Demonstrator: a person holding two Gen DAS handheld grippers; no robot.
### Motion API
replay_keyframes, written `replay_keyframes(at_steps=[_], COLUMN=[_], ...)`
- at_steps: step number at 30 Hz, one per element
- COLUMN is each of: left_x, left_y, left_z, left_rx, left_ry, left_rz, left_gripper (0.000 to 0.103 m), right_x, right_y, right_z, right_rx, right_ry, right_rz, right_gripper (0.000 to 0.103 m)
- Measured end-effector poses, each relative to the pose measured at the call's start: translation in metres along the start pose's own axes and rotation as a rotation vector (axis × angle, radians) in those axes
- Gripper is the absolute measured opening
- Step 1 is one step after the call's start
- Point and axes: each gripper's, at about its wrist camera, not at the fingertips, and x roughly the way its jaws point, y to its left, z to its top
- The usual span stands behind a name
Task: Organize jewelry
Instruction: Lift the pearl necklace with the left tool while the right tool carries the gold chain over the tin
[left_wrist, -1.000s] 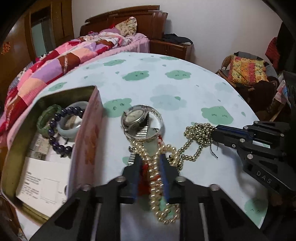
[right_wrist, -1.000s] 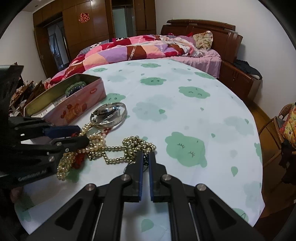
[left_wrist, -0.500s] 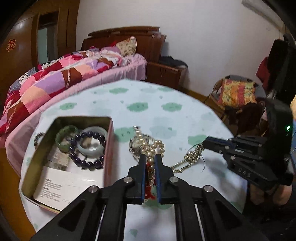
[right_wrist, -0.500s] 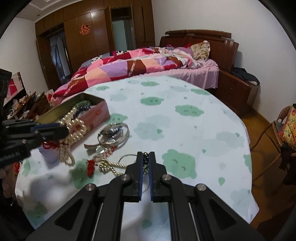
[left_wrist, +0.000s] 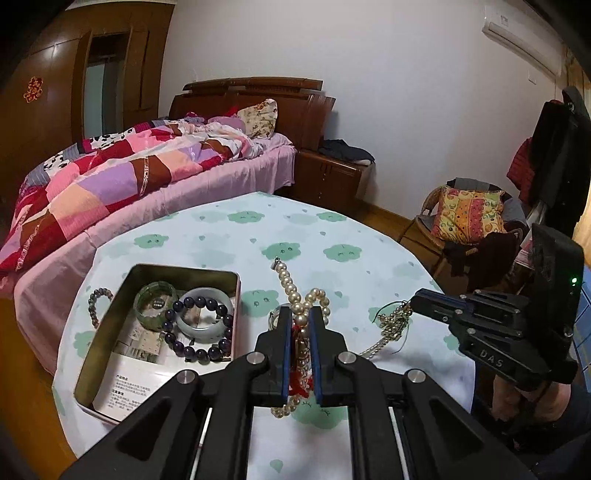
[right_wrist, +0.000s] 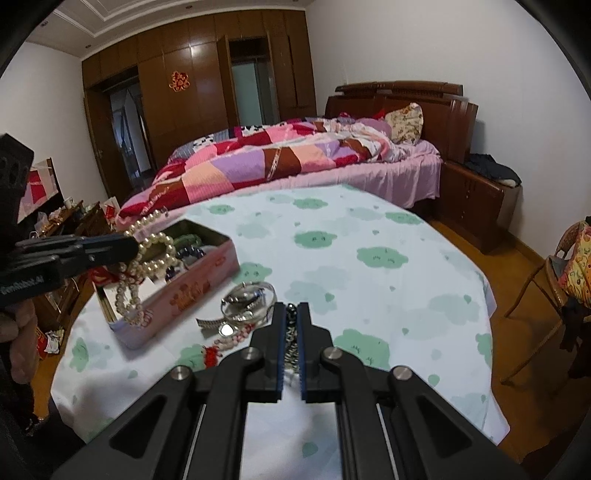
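1. The left gripper (left_wrist: 299, 325) had just been closing; its jaws pinched a pearl necklace (left_wrist: 295, 291) with a red tassel, lifted off the table (left_wrist: 332, 236) beside the open tin (left_wrist: 110, 317).
2. The right gripper (right_wrist: 291, 321) pinched a gold bead chain (left_wrist: 391, 321), raised near the table's right edge.
3. A watch (right_wrist: 243, 295) lay by the tin, near the table's left edge.

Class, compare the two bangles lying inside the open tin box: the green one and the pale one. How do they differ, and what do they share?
The green translucent bangle is darker and mottled; the pale grey-white bangle is smooth and milky. The green translucent bangle lies clear of the dark purple bead bracelet, which drapes over the pale grey-white bangle. Both are rigid rings lying side by side at the far end of the tin box.
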Motion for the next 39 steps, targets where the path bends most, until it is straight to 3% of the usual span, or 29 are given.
replay_keyframes(at_steps=[23, 39], left_x=[-0.029, -0.032], left_y=[0.031, 0.079], left_z=[0.024, 0.026], left_rx=[0.006, -0.047], left_ry=[-0.075, -0.079], left_rz=[0.061, 0.172], left_gripper=[0.008, 0.008], right_x=[-0.027, -0.005], right_y=[0.022, 0.087], right_z=[0.058, 0.104], right_rx=[-0.070, -0.197], right_ry=[-0.114, -0.151], right_rz=[0.052, 0.146], right_gripper=[0.007, 0.007])
